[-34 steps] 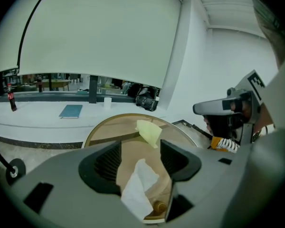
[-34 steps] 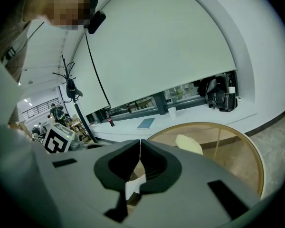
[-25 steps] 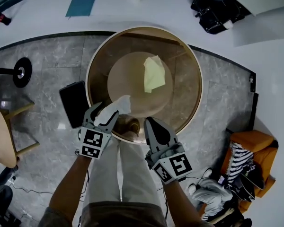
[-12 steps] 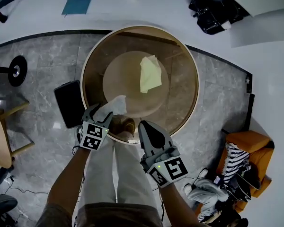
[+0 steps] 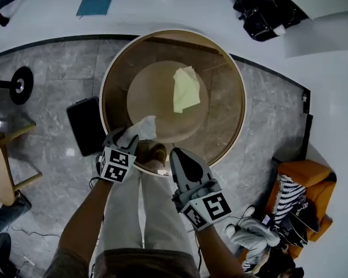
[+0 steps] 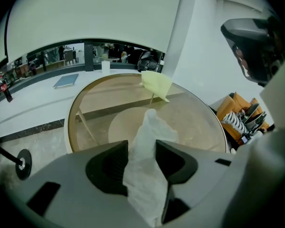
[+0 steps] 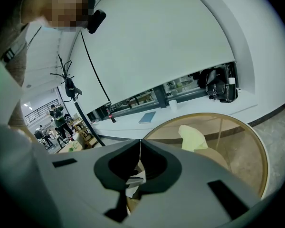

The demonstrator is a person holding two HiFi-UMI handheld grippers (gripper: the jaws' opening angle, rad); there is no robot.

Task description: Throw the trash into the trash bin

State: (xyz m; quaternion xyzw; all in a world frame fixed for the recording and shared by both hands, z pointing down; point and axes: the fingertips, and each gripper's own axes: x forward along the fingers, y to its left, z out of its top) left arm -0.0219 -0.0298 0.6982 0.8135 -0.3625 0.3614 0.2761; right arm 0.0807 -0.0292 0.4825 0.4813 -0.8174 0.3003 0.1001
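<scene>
Now the left tongs have just been closing and pinch the white tissue over the glass table's near edge. Right tongs sit pressed together, empty. Next move, likely: swing it over to the dark box on the floor, probably the bin.

No words, numbers or brands are legible; cubes on left gripper and right gripper bear only square patterns.

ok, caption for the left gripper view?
Left gripper, jaws just closing on a tissue, at a round table bearing a yellow paper.
</scene>
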